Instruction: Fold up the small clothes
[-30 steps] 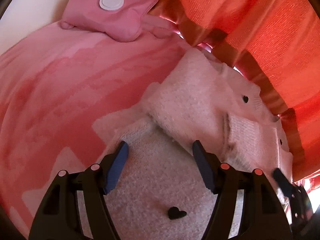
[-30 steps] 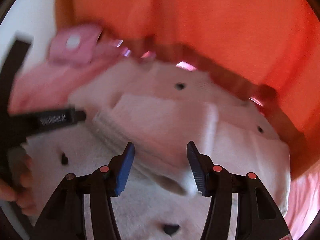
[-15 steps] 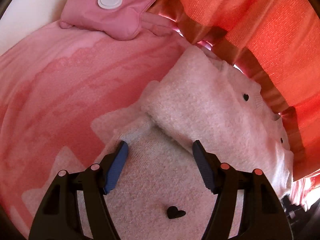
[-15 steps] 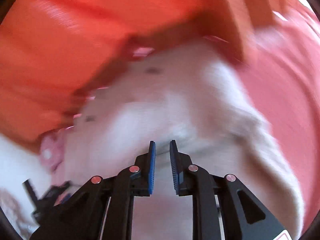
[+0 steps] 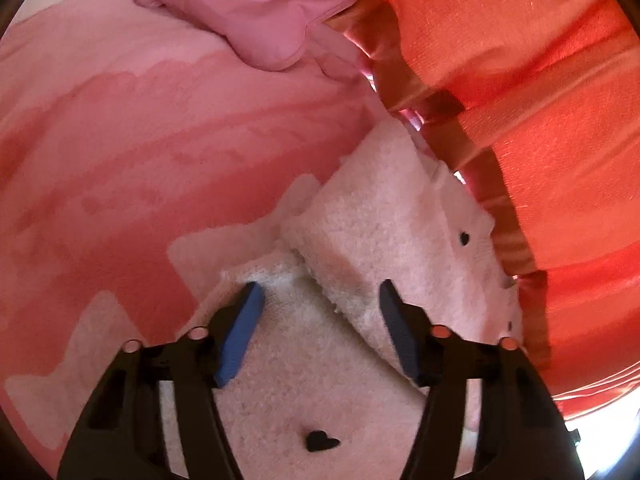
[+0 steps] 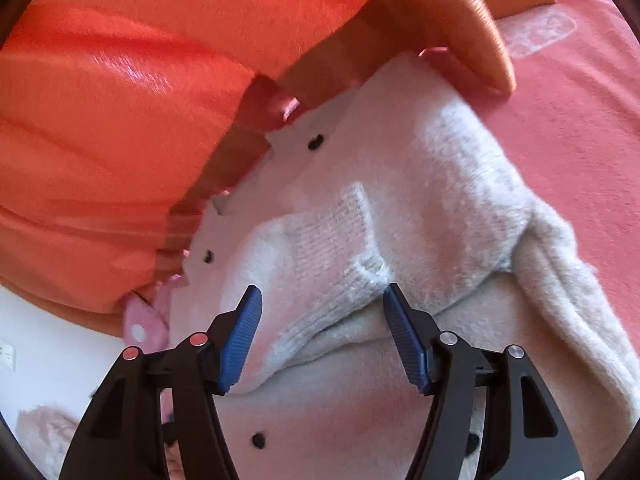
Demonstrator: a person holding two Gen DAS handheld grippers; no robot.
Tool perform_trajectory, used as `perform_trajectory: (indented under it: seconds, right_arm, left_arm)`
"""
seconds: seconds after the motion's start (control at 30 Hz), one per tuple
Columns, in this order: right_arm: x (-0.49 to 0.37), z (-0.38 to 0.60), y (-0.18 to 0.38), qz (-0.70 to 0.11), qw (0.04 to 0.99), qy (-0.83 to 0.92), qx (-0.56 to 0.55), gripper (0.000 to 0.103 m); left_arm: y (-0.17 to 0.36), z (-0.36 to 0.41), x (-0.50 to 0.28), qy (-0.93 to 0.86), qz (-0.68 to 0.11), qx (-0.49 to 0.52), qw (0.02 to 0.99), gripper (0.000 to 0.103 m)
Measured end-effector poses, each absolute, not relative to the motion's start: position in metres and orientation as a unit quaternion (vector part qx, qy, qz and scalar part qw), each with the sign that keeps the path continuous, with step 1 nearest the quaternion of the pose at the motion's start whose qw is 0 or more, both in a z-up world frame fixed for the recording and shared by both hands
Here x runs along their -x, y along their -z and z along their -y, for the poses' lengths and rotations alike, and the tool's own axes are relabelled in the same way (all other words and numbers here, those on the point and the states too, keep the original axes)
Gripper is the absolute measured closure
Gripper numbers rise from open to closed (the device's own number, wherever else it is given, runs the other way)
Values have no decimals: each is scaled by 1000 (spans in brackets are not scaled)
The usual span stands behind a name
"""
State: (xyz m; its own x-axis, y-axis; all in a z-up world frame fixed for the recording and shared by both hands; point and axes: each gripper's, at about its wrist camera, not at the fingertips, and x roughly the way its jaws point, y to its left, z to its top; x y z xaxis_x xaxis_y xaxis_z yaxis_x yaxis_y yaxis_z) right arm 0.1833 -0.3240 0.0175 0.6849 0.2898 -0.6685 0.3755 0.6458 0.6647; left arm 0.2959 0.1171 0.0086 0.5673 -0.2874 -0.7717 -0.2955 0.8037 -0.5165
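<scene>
A small fuzzy cream sweater point(image 5: 384, 232) with small black hearts lies on a pink bedspread point(image 5: 120, 140), one sleeve folded across its body. My left gripper point(image 5: 320, 312) is open and empty, low over the sweater's lower part by the folded edge. In the right wrist view the same sweater point(image 6: 440, 184) shows a ribbed sleeve cuff point(image 6: 336, 236) folded over the body. My right gripper point(image 6: 322, 316) is open and empty, jaws either side of the cuff's end, just above it.
An orange curtain point(image 5: 520, 60) hangs along the sweater's far edge and also shows in the right wrist view point(image 6: 140, 80). A pink bone-shaped pillow point(image 5: 256, 4) with a white disc lies at the far side of the bedspread.
My right gripper was nearly shut half a second ago and is now open over the sleeve cuff, after swinging round. My left gripper stayed open and moved slightly forward.
</scene>
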Motion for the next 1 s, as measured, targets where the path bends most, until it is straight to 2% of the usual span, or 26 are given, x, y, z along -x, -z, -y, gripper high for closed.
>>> perform_trajectory:
  seconds: [0.03,0.07,0.1,0.2,0.27,0.3,0.4,0.47,0.5,0.6,0.7,0.73,0.8,0.83,0.87,0.97,1.0]
  right_arm:
    - [-189,320,-19,-400,824,34,-400,73]
    - [-198,314,-25,-408,831,33,-376,93]
    - [-200,311,-38,-395,841,26,-370,93]
    - [-198,288,-116,-297,906,-41,-298,94]
    - [-186,284,-146,-235,934,-63,-261,95]
    - [-186,288,-143,-231,939,-48,-250,95]
    - [-214,318,-73,-344,906,66,-238,95]
    - [-218,344,-18,-404,855,96,-310,95]
    - [-215,350,-14,-392,850,82,-343,95]
    - [-216,344,-53,-340,877,48,-336,95]
    - [-225,330,-50,-354,883,59,-304,94]
    - [-231,329,-34,-385,870,77,-298,93]
    - [-233,334,-10,-412,848,88,-322,93]
    - [-228,337,-10,-398,848,86,-340,94]
    - [-228,338,-13,-399,844,83,-348,87]
    - [-228,340,-25,-388,846,71,-360,75]
    - [-230,336,-26,-387,848,68,-355,74]
  left_arm:
    - [-8,-117,-296,-5,-466,308,830,63]
    - [-8,-118,-297,-4,-465,307,830,82]
    - [-8,-121,-298,9,-462,319,828,98]
    - [-13,-126,-296,7,-448,328,832,98]
    - [-15,-127,-296,-3,-445,315,838,99]
    - [-13,-126,-296,-6,-447,312,838,99]
    - [-5,-124,-297,-17,-463,305,832,103]
    - [1,-122,-297,-14,-472,304,827,103]
    - [0,-121,-297,-15,-472,299,829,103]
    - [-2,-117,-298,-20,-473,284,834,103]
    - [-8,-114,-297,-7,-466,285,838,103]
    - [-11,-113,-296,2,-460,291,839,102]
    - [-13,-113,-296,16,-452,313,835,81]
    - [-12,-115,-296,21,-450,324,832,75]
    - [-11,-116,-296,25,-449,335,828,68]
    - [-5,-116,-302,33,-451,353,819,66]
    - [-3,-115,-305,35,-451,353,819,66]
